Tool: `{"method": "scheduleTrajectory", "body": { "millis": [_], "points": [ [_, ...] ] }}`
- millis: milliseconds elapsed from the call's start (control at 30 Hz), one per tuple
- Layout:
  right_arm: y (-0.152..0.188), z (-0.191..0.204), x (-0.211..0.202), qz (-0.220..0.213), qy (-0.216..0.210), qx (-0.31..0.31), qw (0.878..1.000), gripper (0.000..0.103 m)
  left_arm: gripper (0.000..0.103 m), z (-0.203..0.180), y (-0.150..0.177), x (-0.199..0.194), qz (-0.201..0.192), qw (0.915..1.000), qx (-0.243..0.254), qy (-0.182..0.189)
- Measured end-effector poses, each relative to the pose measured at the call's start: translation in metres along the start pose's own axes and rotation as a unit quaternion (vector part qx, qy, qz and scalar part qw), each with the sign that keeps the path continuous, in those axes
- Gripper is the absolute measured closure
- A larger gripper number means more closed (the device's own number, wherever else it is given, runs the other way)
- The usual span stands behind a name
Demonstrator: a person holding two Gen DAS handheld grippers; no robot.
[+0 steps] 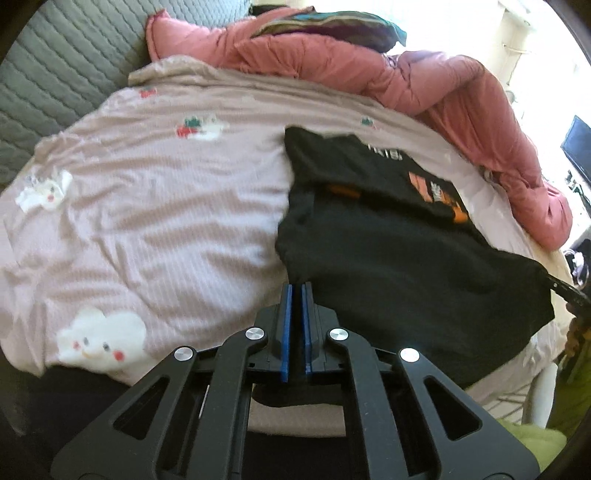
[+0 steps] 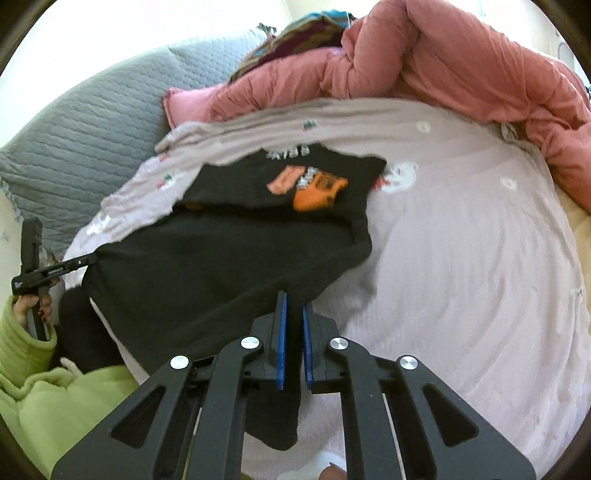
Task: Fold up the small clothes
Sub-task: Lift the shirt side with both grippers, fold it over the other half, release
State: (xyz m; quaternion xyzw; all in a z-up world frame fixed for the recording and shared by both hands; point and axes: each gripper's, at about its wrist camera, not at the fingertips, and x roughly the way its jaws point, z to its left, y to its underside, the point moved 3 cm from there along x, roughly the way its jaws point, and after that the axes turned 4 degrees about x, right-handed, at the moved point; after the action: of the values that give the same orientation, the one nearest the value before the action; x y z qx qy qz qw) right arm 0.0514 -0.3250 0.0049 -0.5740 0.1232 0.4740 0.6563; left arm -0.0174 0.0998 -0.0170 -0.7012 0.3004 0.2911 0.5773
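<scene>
A black T-shirt with an orange and pink print lies on the bed, its near hem lifted off the sheet. In the left wrist view my left gripper is shut, its blue pads pinching the shirt's near left corner; black cloth hangs beneath it. The right wrist view shows the same grip from the side, the left gripper holding that corner taut. My right gripper is shut on the shirt's other hem corner, with cloth running down between its pads. Its tip, the right gripper, shows at the shirt's right corner.
A lilac sheet with white cloud prints covers the bed. A bunched pink duvet lies along the far side, a striped cloth on top of it. A grey quilted pad sits at the far left. A person's green sleeve is nearby.
</scene>
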Motion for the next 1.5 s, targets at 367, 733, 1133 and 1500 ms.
{"method": "scheduleTrajectory", "body": {
  "millis": [367, 733, 1133, 1500],
  "points": [
    [-0.051, -0.011, -0.007, -0.067, -0.002, 0.007, 0.998, 0.096, 0.103, -0.005, -0.061, 0.002, -0.033, 0.9994, 0.003, -0.012],
    [-0.103, -0.03, 0.006, -0.108, 0.021, 0.042, 0.993, 0.096, 0.103, -0.012, -0.129, 0.013, -0.071, 0.9973, -0.01, -0.017],
    [-0.136, -0.054, 0.057, -0.098, 0.067, 0.08, 0.99, 0.096, 0.103, -0.004, -0.184, 0.07, -0.086, 0.9957, -0.034, -0.008],
    [-0.135, -0.072, 0.13, -0.038, 0.129, 0.084, 0.987, 0.096, 0.103, 0.015, -0.171, 0.145, -0.044, 0.9977, -0.047, -0.022]
  ]
}}
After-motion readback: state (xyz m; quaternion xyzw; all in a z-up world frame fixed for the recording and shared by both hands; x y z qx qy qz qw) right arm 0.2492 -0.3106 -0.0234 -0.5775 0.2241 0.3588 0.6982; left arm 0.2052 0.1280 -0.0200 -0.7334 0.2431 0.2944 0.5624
